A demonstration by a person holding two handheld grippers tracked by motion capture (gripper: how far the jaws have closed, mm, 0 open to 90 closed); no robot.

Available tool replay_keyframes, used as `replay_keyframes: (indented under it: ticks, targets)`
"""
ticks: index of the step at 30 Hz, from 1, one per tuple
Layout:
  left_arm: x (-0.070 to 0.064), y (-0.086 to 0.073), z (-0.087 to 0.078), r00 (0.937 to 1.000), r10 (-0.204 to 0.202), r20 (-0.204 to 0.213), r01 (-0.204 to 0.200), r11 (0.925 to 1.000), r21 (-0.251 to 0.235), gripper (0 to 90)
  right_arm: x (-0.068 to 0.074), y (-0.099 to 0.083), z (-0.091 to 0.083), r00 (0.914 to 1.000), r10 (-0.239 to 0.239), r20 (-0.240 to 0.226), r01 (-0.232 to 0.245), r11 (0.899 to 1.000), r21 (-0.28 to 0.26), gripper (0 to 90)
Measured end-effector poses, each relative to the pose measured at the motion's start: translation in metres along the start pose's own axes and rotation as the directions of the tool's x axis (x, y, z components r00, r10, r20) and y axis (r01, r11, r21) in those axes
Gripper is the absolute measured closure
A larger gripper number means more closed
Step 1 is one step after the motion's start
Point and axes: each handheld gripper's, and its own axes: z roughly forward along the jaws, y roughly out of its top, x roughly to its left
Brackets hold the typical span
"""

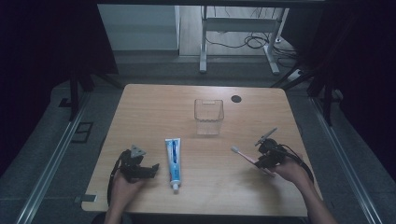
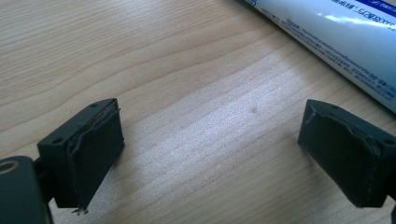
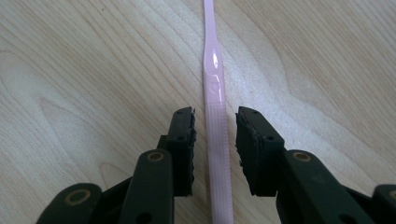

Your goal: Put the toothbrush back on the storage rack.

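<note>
Down on the wooden table (image 1: 140, 121) lies one pink toothbrush (image 3: 216, 107), long and thin and shiny, with little ridges on the part of its handle between the jaws. The right gripper (image 3: 215, 140) has its two black jaws set narrow, one on each side of the handle, with a small gap on both sides, so they are not pinching it. In the high view the toothbrush (image 1: 243, 155) lies slanted near the right front of the table, its head pointing left and away from the right gripper (image 1: 268, 151). One toothpaste tube (image 1: 173, 160), white and blue with its cap toward the person, lies just beside the left gripper (image 1: 152, 169). In the left gripper view the left gripper (image 2: 210, 140) has its jaws wide apart over bare wood, and the toothpaste tube (image 2: 336, 32) lies past them, not touched. One clear plastic cup (image 1: 208, 116) stands upright farther back, near the middle.
</note>
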Motion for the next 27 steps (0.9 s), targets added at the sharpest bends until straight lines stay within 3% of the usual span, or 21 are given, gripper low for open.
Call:
replay_keyframes:
  ticks: [14,27]
  targets:
    - [0.000,0.000,0.000,1.0000,0.001,0.000,-0.001,1.0000,0.002,6.7,0.003,0.030,0.012,0.9991,-0.042,0.011,0.040,0.988,0.146,71.7]
    - [0.000,0.000,0.000,1.0000,0.000,0.000,0.000,1.0000,0.002,6.7,0.003,0.047,0.027,0.9980,-0.061,0.018,0.056,0.974,0.221,75.4]
